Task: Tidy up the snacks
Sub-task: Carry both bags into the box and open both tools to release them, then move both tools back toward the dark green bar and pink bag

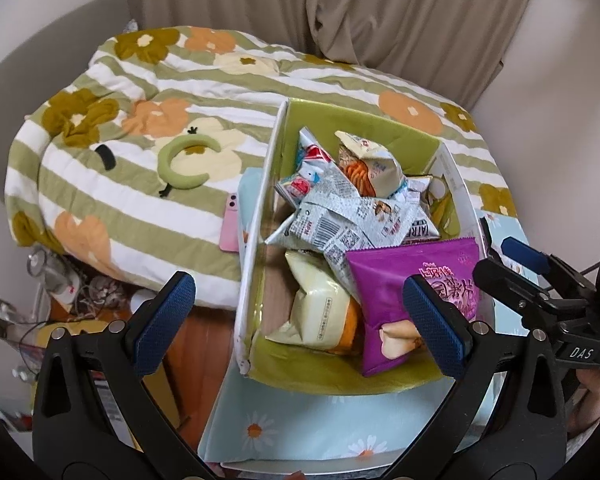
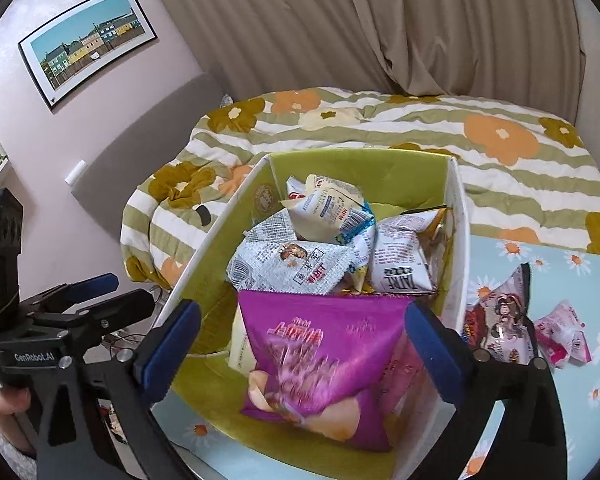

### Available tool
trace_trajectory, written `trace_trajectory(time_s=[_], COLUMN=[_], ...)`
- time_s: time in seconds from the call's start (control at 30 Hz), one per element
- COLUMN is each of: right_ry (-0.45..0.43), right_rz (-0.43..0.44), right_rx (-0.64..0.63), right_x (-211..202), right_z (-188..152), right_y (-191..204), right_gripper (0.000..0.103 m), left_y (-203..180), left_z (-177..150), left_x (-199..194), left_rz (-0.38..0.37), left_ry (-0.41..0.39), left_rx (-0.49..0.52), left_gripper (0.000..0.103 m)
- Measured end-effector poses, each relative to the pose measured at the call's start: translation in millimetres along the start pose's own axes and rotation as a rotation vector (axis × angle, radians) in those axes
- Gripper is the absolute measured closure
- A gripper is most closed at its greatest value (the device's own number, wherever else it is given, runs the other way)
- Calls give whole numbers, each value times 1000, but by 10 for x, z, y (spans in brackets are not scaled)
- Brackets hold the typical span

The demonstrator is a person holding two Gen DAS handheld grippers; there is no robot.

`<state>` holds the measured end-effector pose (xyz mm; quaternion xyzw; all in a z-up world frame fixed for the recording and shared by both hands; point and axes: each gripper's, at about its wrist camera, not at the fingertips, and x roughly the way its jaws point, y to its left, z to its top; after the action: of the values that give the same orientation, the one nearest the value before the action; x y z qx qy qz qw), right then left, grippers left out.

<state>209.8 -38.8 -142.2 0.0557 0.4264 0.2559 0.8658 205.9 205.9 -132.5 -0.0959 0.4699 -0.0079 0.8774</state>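
A box [image 1: 256, 240] with white walls and a green lining stands on a table with a blue daisy cloth [image 1: 284, 428], and several snack packets [image 1: 340, 216] are heaped in it. A purple chip bag [image 2: 320, 352] lies at the box's near end, blurred in the right wrist view, and in the left wrist view the same purple chip bag [image 1: 404, 280] leans toward the right wall. My right gripper [image 2: 304, 352] is open just above it, one blue pad on either side, neither pressing. My left gripper [image 1: 306, 318] hangs open over the box's near left corner, holding nothing.
Two loose packets, one with a cartoon figure [image 2: 500, 320] and one pink [image 2: 564, 332], lie on the cloth right of the box. Behind the table is a bed with a flowered quilt [image 1: 140, 92], a pink phone [image 1: 230, 224] and a green headband [image 1: 184, 160]. Curtains hang behind.
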Motion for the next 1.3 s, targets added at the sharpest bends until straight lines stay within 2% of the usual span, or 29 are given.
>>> trace_trajectory(time_s=[0.27,0.43,0.6,0.77,0.9,1.0,1.3], right_ry=[-26,-82,-140,-155,-160,-153,-87], right_rz=[-48,-96,-167,-259,-329,-350,-333], right_rx=[13,34,73,97,108,125,132], right_x=[-243,-572,-939,-1265,-1481,-1602,-1842], right_z=[-40,-63,-96,-168,-242,-318,-512], right_y=[3,-36,-184,-452,-731,-980,-1710], right_gripper=[2,1,1,1,1,1,1], left_y=[-126,-264,-451,-675,-982,-1288,-2240], left_z=[9,33,38,34,17,-36,-369], left_x=[-44,-88,-151,-196,-204,-183,40], left_rz=[-23,-55,-88,-120,-140,-152,-172], left_ry=[-23,-36,-69,-75,-84,-83,-25], left_rx=[69,116,158,191,223,233,238], left_gripper=[0,0,0,0,0,0,0])
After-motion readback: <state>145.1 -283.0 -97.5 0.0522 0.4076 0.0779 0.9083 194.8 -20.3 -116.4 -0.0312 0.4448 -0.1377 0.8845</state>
